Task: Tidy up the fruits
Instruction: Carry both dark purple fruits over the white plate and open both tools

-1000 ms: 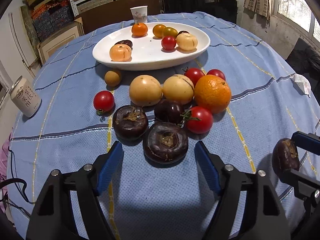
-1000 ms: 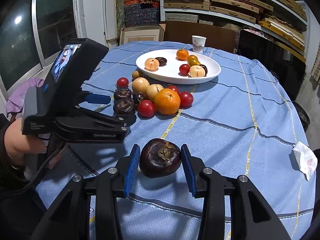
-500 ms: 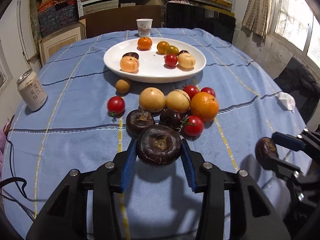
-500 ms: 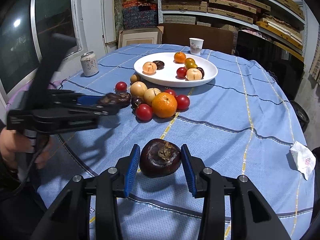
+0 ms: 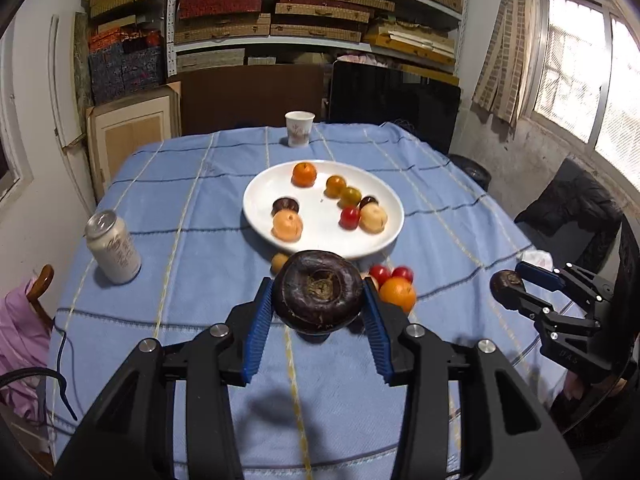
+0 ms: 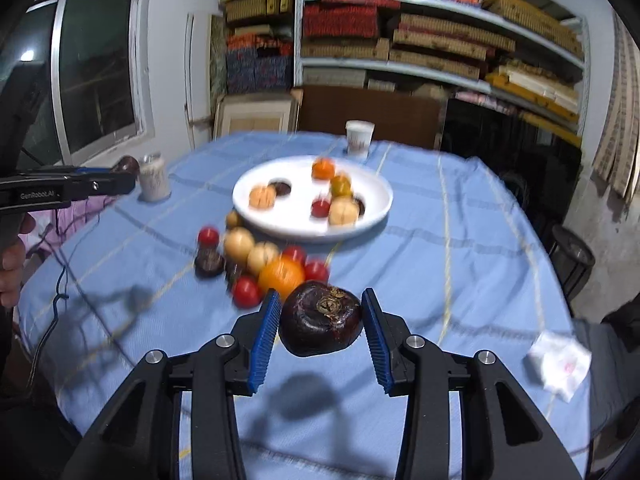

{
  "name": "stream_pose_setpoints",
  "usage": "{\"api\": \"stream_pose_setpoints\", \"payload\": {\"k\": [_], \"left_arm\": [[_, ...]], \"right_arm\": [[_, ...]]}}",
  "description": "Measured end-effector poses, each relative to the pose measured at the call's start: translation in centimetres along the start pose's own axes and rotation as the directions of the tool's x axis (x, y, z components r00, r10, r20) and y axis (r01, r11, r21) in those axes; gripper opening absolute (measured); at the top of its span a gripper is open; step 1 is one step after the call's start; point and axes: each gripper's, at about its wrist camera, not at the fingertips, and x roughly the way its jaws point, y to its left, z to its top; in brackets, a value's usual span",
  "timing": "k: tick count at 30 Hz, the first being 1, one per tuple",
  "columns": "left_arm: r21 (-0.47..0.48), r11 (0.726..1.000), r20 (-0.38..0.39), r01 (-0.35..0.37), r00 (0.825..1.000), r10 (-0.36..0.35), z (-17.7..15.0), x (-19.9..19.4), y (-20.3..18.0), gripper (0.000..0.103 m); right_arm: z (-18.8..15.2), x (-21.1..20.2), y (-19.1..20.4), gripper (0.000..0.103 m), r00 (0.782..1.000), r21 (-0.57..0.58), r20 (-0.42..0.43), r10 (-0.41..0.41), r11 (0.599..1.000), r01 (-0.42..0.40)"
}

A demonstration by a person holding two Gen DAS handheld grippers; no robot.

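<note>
My left gripper [image 5: 317,286] is shut on a dark purple round fruit [image 5: 318,300] and holds it above the blue cloth, short of the white plate [image 5: 320,240]. Another dark purple fruit [image 6: 320,320] sits between the blue pads of my right gripper [image 6: 321,296], whose jaws are closing tighter on it; it hangs over its own shadow. The plate holds several small fruits. In front of it lies a pile with an orange [image 6: 281,276], red tomatoes [image 6: 245,291], pale yellow fruits [image 6: 239,242] and a dark fruit [image 6: 209,262]. In the left wrist view the right gripper [image 5: 516,280] is at the right.
A drinks can [image 5: 114,248] stands at the left of the table and a paper cup [image 5: 299,128] behind the plate. A crumpled tissue [image 6: 558,364] lies near the right edge. A dark chair [image 5: 572,208] stands to the right. A person's hand [image 6: 10,264] grips the left tool.
My left gripper shut on the nearest dark fruit in the pile and lifted it. My right gripper rose too, taking its dark fruit off the cloth.
</note>
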Motion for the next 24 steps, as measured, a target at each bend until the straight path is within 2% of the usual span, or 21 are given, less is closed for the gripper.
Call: {"api": "stream_pose_setpoints", "payload": {"k": [1,7,11,12,13,14,16,19,22,24], "left_arm": [[0.000,1.000,-0.001,0.001,1.000,-0.001,0.8,0.2,0.0,0.043],[-0.010,1.000,-0.001,-0.020,1.000,0.020,6.4,5.0,-0.1,0.043],[-0.054,0.998,-0.051,-0.041,0.998,0.038,8.4,9.4,0.7,0.043],[-0.055,0.998,-0.051,-0.032,0.998,0.029,8.4,9.5,0.7,0.043],[-0.046,0.999,-0.047,-0.019,0.999,0.016,8.2,9.5,0.6,0.043],[-0.031,0.999,-0.040,-0.012,0.999,0.011,7.7,9.3,0.4,0.043],[-0.011,1.000,-0.034,-0.002,0.999,0.002,6.6,8.8,0.2,0.043],[-0.003,1.000,-0.037,0.009,0.999,-0.009,4.6,8.1,0.1,0.043],[-0.008,1.000,-0.048,0.025,0.999,-0.025,3.3,7.5,0.0,0.043],[-0.003,1.000,-0.048,0.025,0.999,-0.025,2.7,7.0,-0.2,0.043]], "right_arm": [[0.9,0.1,-0.1,0.033,1.000,-0.006,0.012,0.006,1.000,-0.006],[6.6,3.4,-0.8,0.030,0.998,-0.040,0.046,0.050,0.998,-0.048],[8.2,6.8,-1.3,0.030,0.997,-0.057,-0.037,0.071,0.996,-0.073],[7.8,6.6,-1.2,0.031,0.997,-0.067,-0.039,0.071,0.995,-0.073],[7.1,6.3,-0.8,0.042,0.997,-0.081,-0.046,0.064,0.994,-0.068],[6.1,5.9,-0.5,0.047,0.996,-0.093,-0.053,0.067,0.993,-0.071],[3.1,5.7,0.5,0.047,0.992,-0.135,-0.104,0.071,0.987,-0.084],[-1.2,6.4,1.0,0.047,0.987,-0.180,-0.158,-0.015,0.983,-0.014],[-2.8,7.8,-0.5,0.047,0.977,-0.119,-0.204,-0.053,0.992,0.029],[-3.0,8.5,-1.2,0.047,0.976,-0.107,-0.205,-0.068,0.993,0.046]]}}
